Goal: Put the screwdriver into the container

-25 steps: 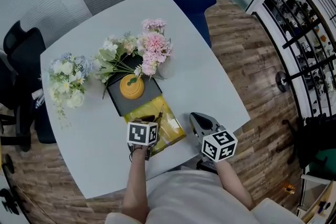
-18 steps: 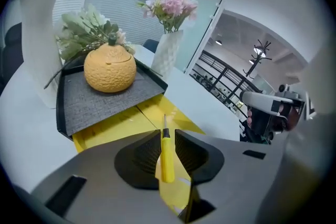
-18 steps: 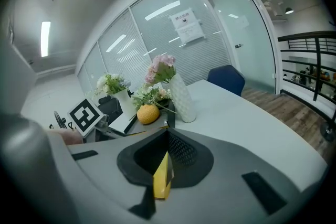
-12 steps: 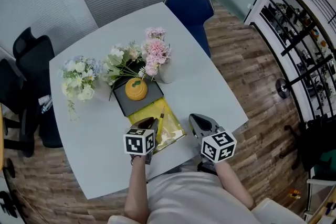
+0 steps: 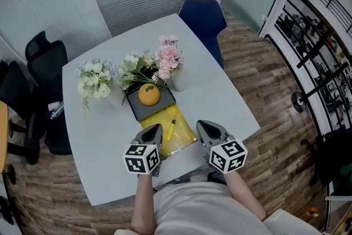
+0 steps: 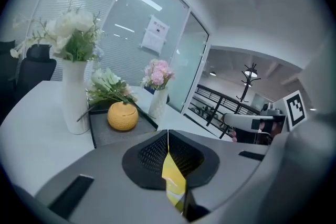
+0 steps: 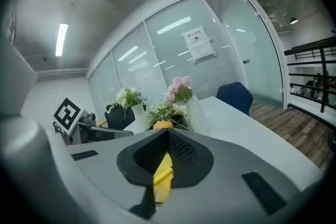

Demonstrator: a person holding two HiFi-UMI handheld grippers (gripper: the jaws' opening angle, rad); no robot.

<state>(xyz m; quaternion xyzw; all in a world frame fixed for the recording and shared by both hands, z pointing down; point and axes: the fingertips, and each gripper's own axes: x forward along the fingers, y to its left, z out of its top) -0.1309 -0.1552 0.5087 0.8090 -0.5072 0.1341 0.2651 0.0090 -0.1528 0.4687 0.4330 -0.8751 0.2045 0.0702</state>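
A yellow-handled screwdriver (image 5: 171, 129) lies inside the shallow yellow container (image 5: 186, 136) near the table's front edge. My left gripper (image 5: 153, 129) hovers at the container's near left corner, jaws together and empty. My right gripper (image 5: 205, 126) sits just right of the container over bare table, jaws likewise together with nothing held. In the left gripper view, the closed gripper (image 6: 168, 135) shows a yellow sliver of the container (image 6: 173, 181) below it. The right gripper view shows its shut gripper (image 7: 168, 132) with the screwdriver (image 7: 163, 174) lying below.
A black tray (image 5: 159, 109) holding an orange pot (image 5: 149, 94) lies right behind the container. White vases of flowers (image 5: 97, 75) and pink blooms (image 5: 170, 56) stand at the back. A blue chair (image 5: 203, 16) and black chairs (image 5: 44, 58) ring the white table (image 5: 220, 96).
My left gripper has pulled back from over the yellow container toward the table's near edge. The screwdriver now lies uncovered in the container. The right gripper stayed put.
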